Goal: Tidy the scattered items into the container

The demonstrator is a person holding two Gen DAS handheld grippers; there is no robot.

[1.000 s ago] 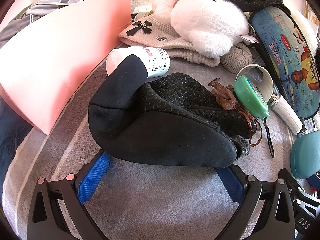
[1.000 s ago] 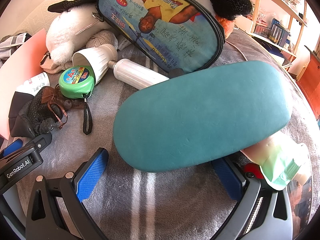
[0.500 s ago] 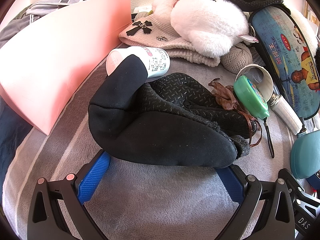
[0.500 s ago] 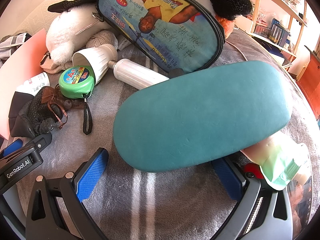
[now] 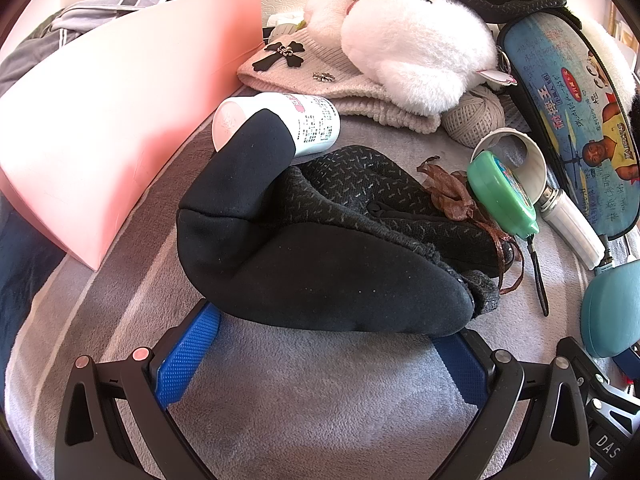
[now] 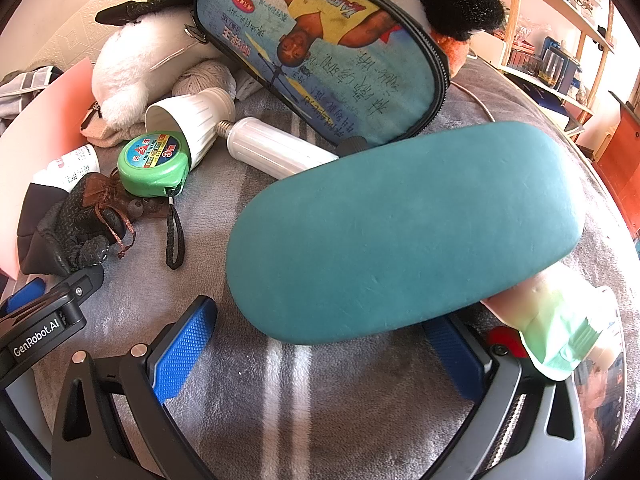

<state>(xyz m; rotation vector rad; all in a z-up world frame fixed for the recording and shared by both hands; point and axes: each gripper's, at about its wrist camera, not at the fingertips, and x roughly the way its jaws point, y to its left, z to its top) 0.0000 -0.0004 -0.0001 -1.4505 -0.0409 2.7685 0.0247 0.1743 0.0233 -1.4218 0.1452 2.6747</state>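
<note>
A black glove (image 5: 320,248) lies on the grey blanket in the left wrist view, right in front of my open left gripper (image 5: 320,352); its near edge lies between the blue pads. The pink container (image 5: 100,120) stands to the left. In the right wrist view a teal glasses case (image 6: 400,232) lies across my open right gripper (image 6: 320,344), its lower edge between the pads. The glove also shows at the left of the right wrist view (image 6: 60,232).
A white bottle (image 5: 280,124), beige knit hat (image 5: 320,80), white plush toy (image 5: 416,44), twine ball (image 5: 476,116), green tape measure (image 5: 500,192), white bulb (image 6: 240,140), printed blue pouch (image 6: 328,52) and pale green tube (image 6: 556,328) crowd the blanket. Shelves (image 6: 560,40) stand far right.
</note>
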